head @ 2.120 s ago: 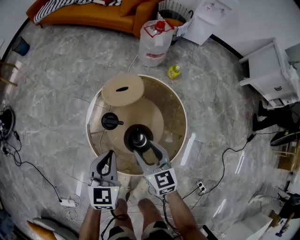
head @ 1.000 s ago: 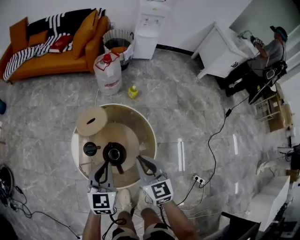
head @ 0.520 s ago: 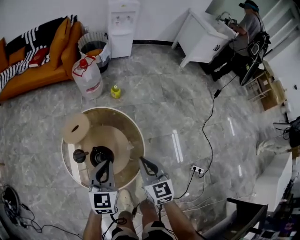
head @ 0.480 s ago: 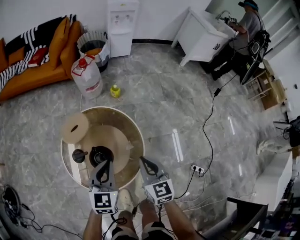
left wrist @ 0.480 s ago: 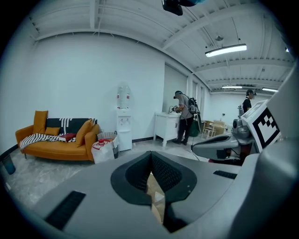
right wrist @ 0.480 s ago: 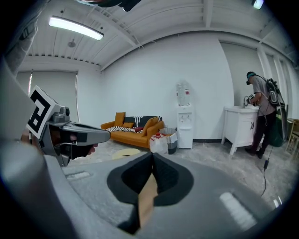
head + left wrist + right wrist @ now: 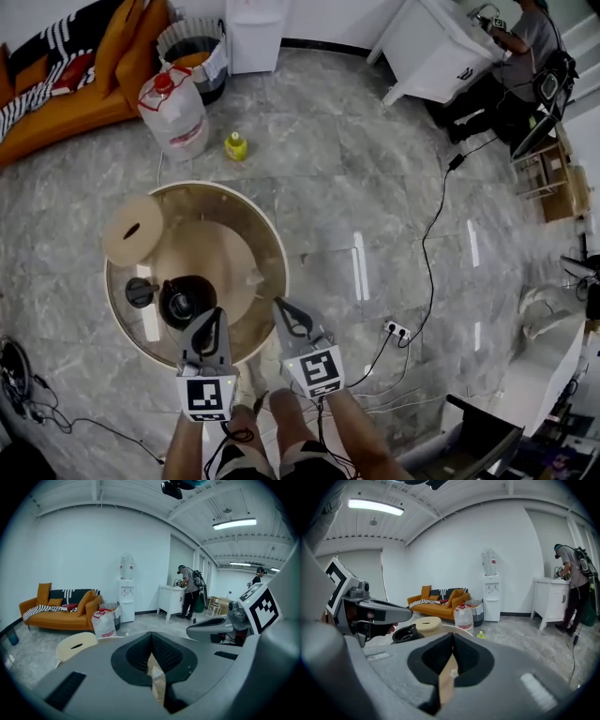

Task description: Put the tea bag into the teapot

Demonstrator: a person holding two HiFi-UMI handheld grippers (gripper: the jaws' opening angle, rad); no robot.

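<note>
**Both grippers closed and empty at the near rim of the round table**

Head view: Finds the teapot (image 7: 183, 302) standing open on the near-left part of the round table (image 7: 272, 234), with its dark lid (image 7: 141, 292) lying just left of it. Notes a cream disc (image 7: 133, 230) resting on the table's far-left rim and a small pale scrap (image 7: 253, 278) on the table top, right of the teapot. Cannot confirm that scrap as the tea bag, nor read what lies inside the pot. Places the left gripper (image 7: 214, 314) over the table's near edge, just beside the teapot, and the right gripper (image 7: 279, 305) just off the table's near-right rim.

Left gripper view: Finds the jaw tips pressed together, clamping nothing identifiable. Shows only a tan surface through the slot below the tips.

Right gripper view: Finds the jaws likewise closed tip to tip on nothing. Shows the teapot and disc on the table to the left, beyond the left gripper.
</note>
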